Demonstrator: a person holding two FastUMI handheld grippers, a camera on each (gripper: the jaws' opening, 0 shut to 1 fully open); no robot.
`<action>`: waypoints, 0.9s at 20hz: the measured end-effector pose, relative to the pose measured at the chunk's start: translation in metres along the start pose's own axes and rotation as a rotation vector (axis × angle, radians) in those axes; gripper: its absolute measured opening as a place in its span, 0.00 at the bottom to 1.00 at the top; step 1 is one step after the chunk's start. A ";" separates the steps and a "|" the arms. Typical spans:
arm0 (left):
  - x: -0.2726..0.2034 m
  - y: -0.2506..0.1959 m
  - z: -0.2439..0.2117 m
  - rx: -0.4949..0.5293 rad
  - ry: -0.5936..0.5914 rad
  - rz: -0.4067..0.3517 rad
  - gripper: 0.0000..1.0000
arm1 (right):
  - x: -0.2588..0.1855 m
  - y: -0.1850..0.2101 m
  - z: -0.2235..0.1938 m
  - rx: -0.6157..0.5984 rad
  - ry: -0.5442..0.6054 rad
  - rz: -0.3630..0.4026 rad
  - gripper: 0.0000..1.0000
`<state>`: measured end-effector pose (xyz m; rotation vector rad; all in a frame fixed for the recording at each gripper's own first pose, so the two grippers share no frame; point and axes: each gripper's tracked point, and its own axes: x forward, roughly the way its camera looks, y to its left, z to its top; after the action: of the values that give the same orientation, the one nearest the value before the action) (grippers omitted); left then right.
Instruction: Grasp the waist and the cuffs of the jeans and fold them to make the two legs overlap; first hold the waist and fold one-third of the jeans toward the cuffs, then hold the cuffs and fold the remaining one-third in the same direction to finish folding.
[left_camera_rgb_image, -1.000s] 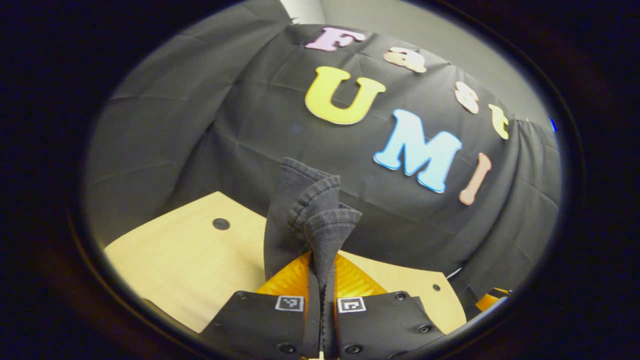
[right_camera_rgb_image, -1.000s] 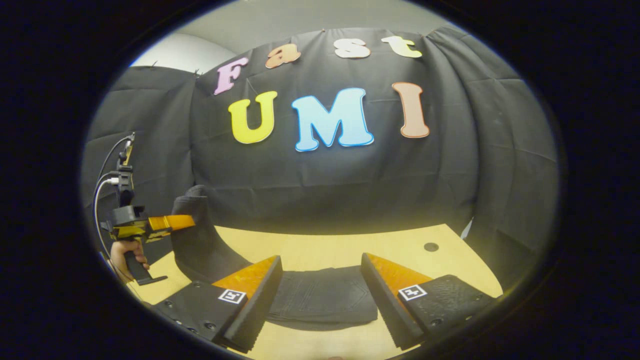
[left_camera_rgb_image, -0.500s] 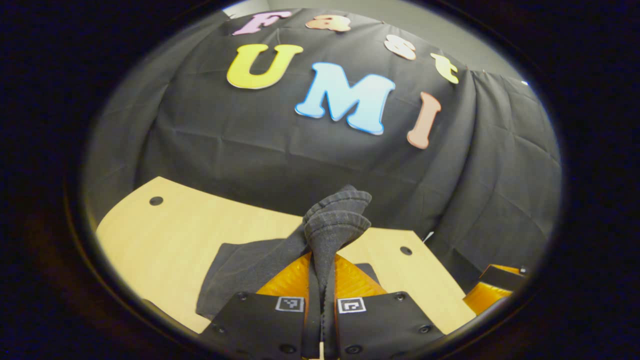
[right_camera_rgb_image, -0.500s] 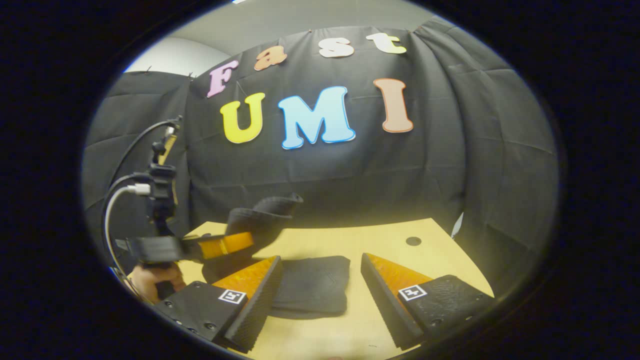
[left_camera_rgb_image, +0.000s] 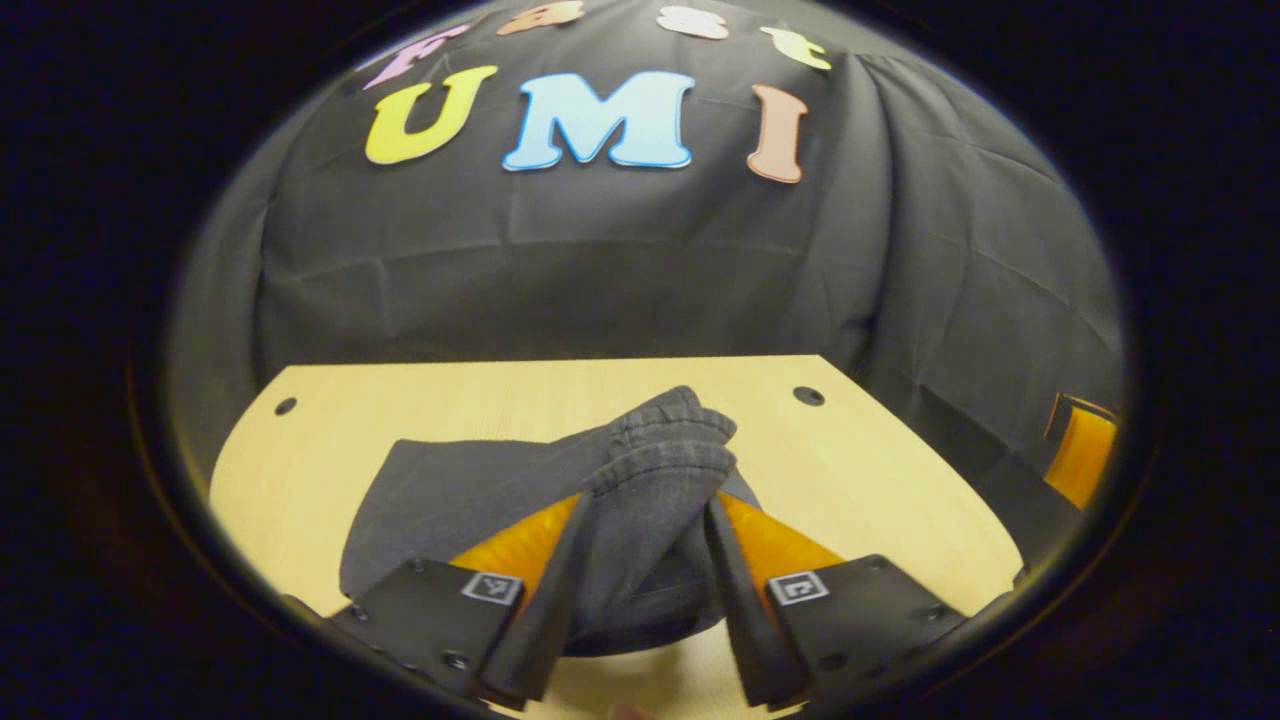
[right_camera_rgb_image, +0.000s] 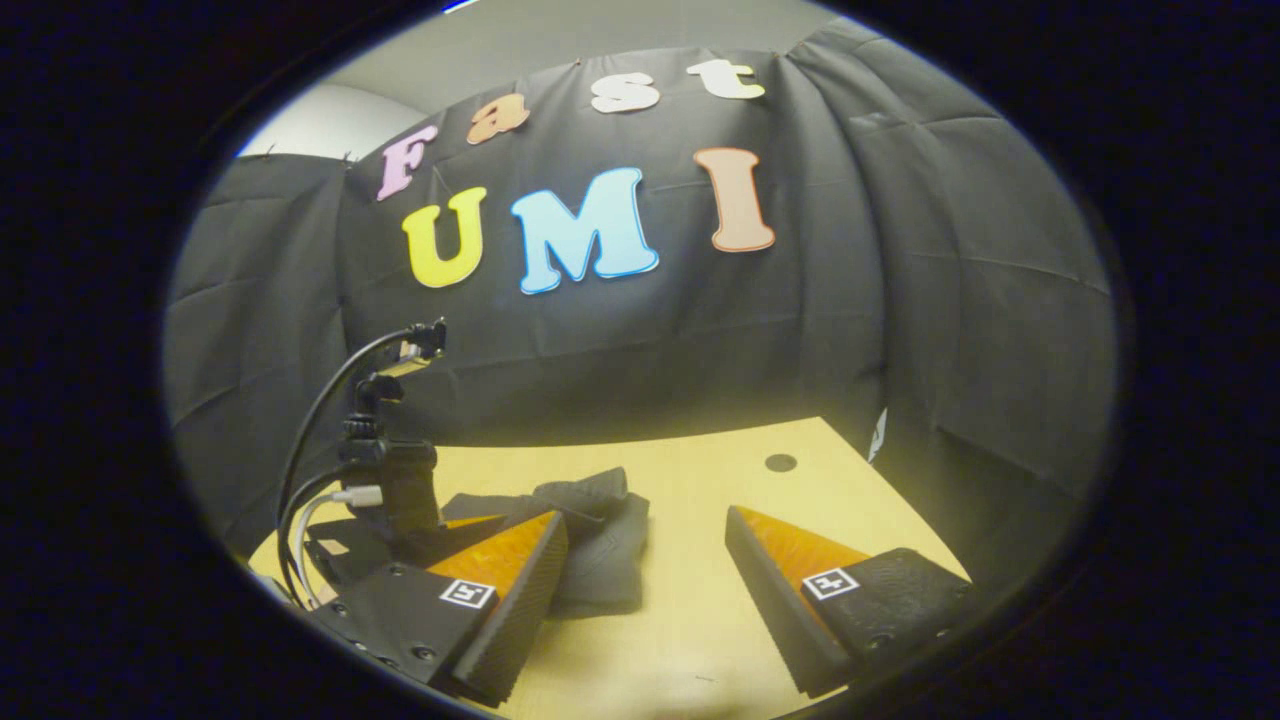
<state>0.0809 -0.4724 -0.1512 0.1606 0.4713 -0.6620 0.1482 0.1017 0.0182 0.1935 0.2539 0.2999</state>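
- My left tool (left_camera_rgb_image: 640, 560) stands spread, the jeans' cuffs (left_camera_rgb_image: 665, 450) lying loose between its fingers.
- The folded jeans (left_camera_rgb_image: 470, 495) rest on the bench (left_camera_rgb_image: 850, 480).
- My right tool (right_camera_rgb_image: 645, 590) gapes wide and empty over the bench, just right of the jeans.

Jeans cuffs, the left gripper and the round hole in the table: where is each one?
jeans cuffs (left_camera_rgb_image: 668, 440): left gripper view, on the hemmed end.
left gripper (left_camera_rgb_image: 640, 520): left gripper view, midway between its fingertips.
hole (right_camera_rgb_image: 780, 462): right gripper view, on the hole's dark centre.
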 end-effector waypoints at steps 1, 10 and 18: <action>-0.014 -0.007 0.013 0.010 -0.034 -0.012 0.87 | -0.004 0.001 0.003 0.001 -0.004 -0.003 0.95; -0.149 0.011 0.095 0.013 -0.284 0.053 0.94 | -0.064 -0.007 0.027 -0.047 -0.117 -0.088 0.95; -0.194 -0.051 0.095 -0.062 -0.408 0.156 0.99 | -0.117 -0.106 0.046 -0.059 -0.255 -0.160 0.95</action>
<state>-0.0491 -0.4324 0.0235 0.0015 0.0849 -0.5092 0.0810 -0.0414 0.0634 0.1502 0.0073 0.1221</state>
